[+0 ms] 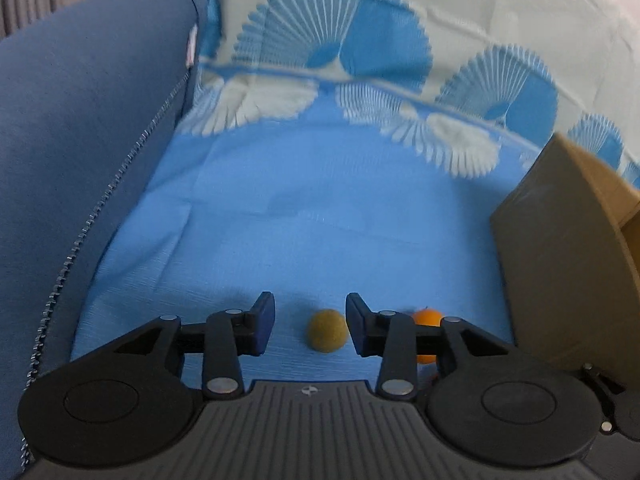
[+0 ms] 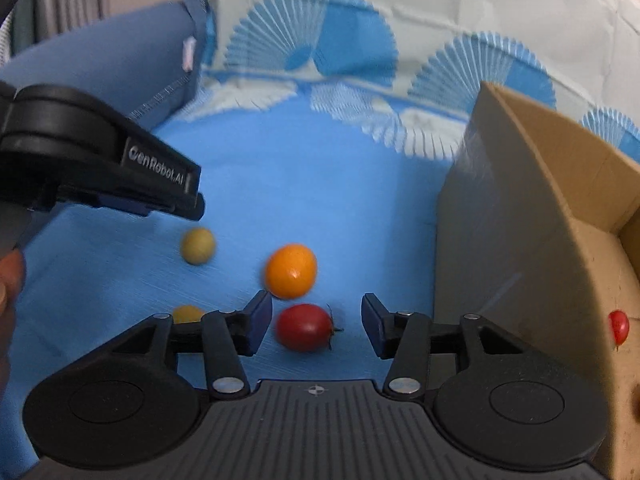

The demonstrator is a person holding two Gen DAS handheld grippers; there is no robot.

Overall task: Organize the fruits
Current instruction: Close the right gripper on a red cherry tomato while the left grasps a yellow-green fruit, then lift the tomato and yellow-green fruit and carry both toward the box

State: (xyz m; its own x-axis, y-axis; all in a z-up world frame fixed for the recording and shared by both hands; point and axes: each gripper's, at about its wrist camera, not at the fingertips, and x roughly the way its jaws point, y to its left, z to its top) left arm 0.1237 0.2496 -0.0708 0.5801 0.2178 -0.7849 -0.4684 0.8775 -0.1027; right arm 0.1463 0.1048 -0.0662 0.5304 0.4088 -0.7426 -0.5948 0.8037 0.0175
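Small fruits lie on a blue cloth (image 2: 320,184). In the left wrist view my left gripper (image 1: 310,326) is open, with an olive-green fruit (image 1: 327,329) between its fingers and an orange fruit (image 1: 427,320) partly hidden behind the right finger. In the right wrist view my right gripper (image 2: 316,326) is open around a red tomato (image 2: 305,327). The orange fruit (image 2: 291,271) lies just beyond it, the olive-green fruit (image 2: 197,245) further left under the left gripper (image 2: 192,204). A yellow fruit (image 2: 187,314) peeks out behind my left finger.
A cardboard box (image 2: 532,208) stands at the right, also in the left wrist view (image 1: 560,248), with a small red tomato (image 2: 618,327) inside. A dark blue cushion (image 1: 80,140) lies at the left. A patterned blue and white cloth (image 1: 332,40) lies behind.
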